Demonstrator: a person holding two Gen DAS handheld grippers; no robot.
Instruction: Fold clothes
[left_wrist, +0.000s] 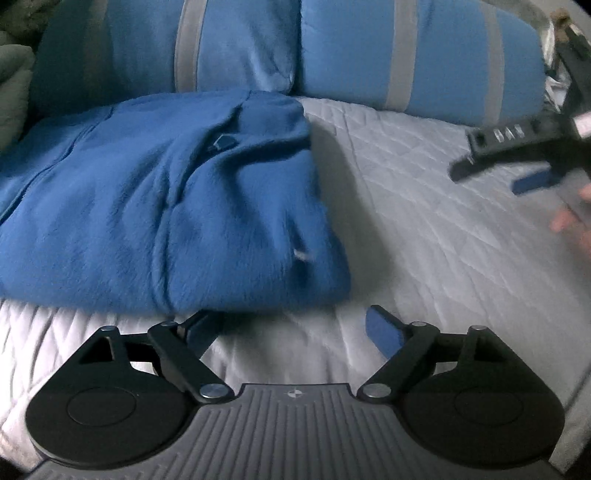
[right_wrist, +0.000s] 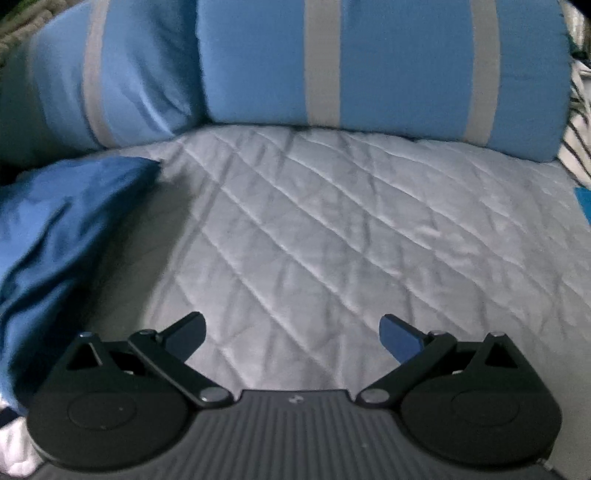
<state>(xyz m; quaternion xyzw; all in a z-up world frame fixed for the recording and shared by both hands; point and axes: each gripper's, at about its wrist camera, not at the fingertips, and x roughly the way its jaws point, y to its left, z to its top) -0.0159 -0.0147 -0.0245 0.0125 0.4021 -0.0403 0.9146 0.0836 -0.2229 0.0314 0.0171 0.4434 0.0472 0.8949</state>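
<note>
The folded blue fleece (left_wrist: 159, 206) lies just ahead of the released left gripper (left_wrist: 291, 332); the right gripper (right_wrist: 293, 336), also released, is farther.

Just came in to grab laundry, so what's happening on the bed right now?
A person is folding clothes with a hand-held gripper in each hand. A blue fleece garment lies folded on the grey quilted bedspread, in front of two blue striped pillows. The left hand-held gripper is open just short of the fleece's near edge, gripping nothing. The right hand-held gripper is also open, over bare quilt beside the garment.
</note>
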